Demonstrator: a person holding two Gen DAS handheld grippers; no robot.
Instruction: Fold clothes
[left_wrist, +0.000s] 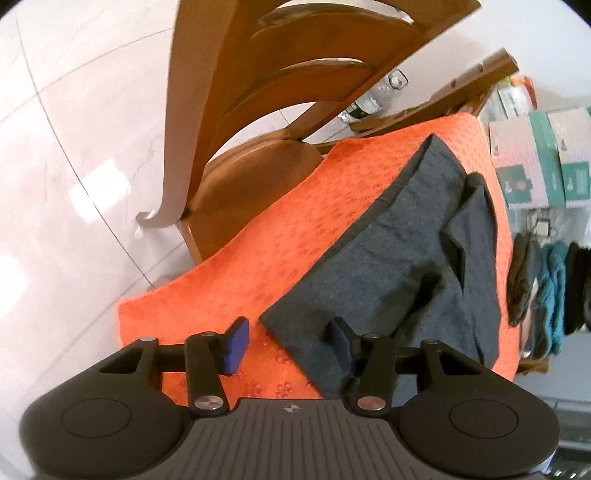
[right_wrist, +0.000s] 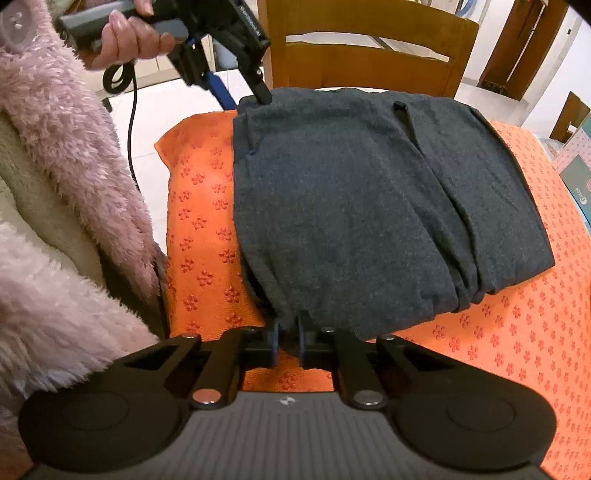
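A: Where's the garment?
B: Dark grey garment (right_wrist: 369, 206) folded on the orange mat (right_wrist: 199, 206), bare mat along both sides.
A: Claws?
B: Right gripper (right_wrist: 288, 343) pinched nearly closed on the near hem. Left gripper (left_wrist: 288, 343) partly open over the far corner, nothing clamped.
A: Room?
B: Wooden chair (right_wrist: 369, 48) beyond, white tiled floor (left_wrist: 74, 147).

Home dining area. Carved wooden dining chairs (left_wrist: 258, 122), glossy white tiled floor (left_wrist: 74, 147). Brown wooden doors (right_wrist: 524, 44) behind.
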